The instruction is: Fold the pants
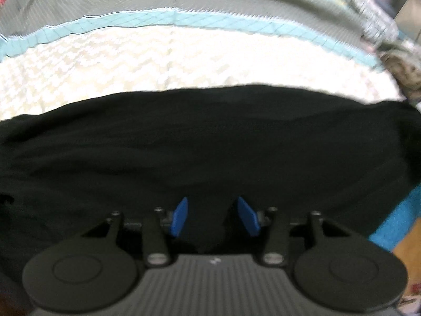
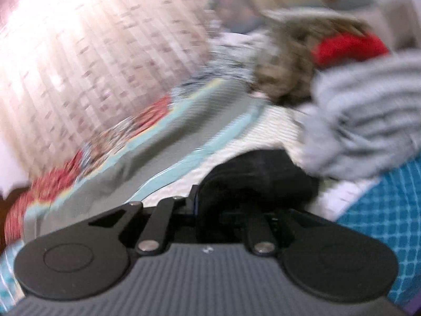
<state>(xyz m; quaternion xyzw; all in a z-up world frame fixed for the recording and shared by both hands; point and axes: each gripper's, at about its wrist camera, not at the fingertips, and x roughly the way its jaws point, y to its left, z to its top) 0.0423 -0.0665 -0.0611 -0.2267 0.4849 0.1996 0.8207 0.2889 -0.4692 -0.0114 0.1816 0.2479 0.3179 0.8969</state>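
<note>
In the right wrist view we cannot see the fingertips of the right gripper (image 2: 223, 205): a bunched fold of the black pants (image 2: 260, 176) covers them, so their grip is unclear. Motion blur smears the clothes pile (image 2: 355, 126) at 2 o'clock. In the left wrist view the pants (image 1: 200, 144) run off at 9 and 3 o'clock.

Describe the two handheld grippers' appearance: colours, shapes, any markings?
Both share one build: a ribbed grey body, two round black discs, black linkage arms with silver pivot screws, a small white mark at centre. The left gripper has blue finger pads. The right gripper pads are hidden. No cables or sleeves visible.
</note>
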